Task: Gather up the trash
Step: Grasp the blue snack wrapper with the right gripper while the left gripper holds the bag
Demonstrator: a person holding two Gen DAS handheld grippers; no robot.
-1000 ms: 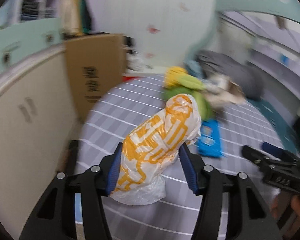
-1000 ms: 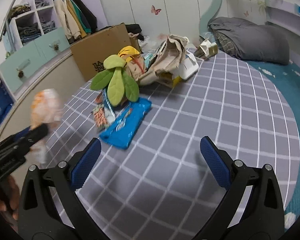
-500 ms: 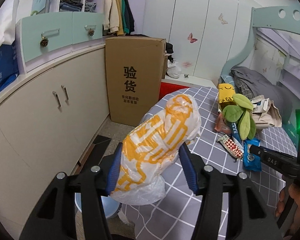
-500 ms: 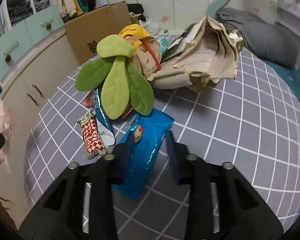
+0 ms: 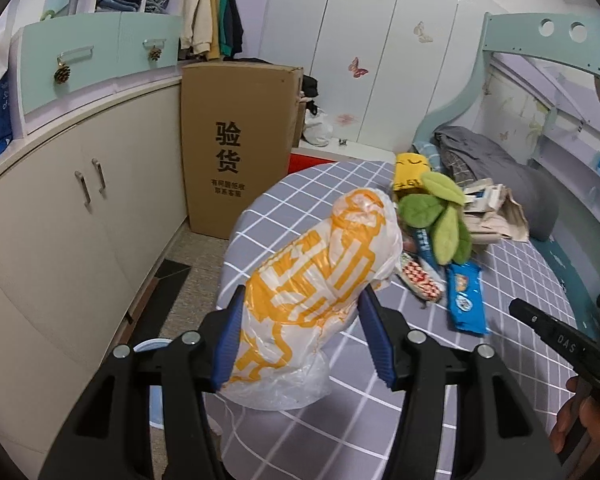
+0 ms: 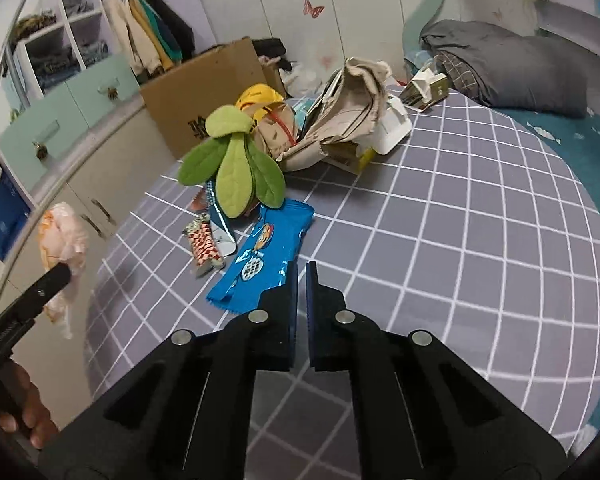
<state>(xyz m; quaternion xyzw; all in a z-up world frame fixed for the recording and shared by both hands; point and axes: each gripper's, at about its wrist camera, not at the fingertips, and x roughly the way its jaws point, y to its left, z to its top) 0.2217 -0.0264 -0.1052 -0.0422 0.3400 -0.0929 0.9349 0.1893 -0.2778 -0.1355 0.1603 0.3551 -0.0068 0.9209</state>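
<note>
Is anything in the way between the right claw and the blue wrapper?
Nothing visible is. The right claw, shut, sits right at the blue wrapper's near edge. The green leaf toy and the red checkered wrapper lie farther off, to the side.

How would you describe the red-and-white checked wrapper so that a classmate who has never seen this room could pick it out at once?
Start at the grey checked bedspread and find the plush with big green leaves near its edge. Just below those leaves, left of the bright blue snack packet, lies the checked wrapper. It is the only small packet with a red-and-white check.
</note>
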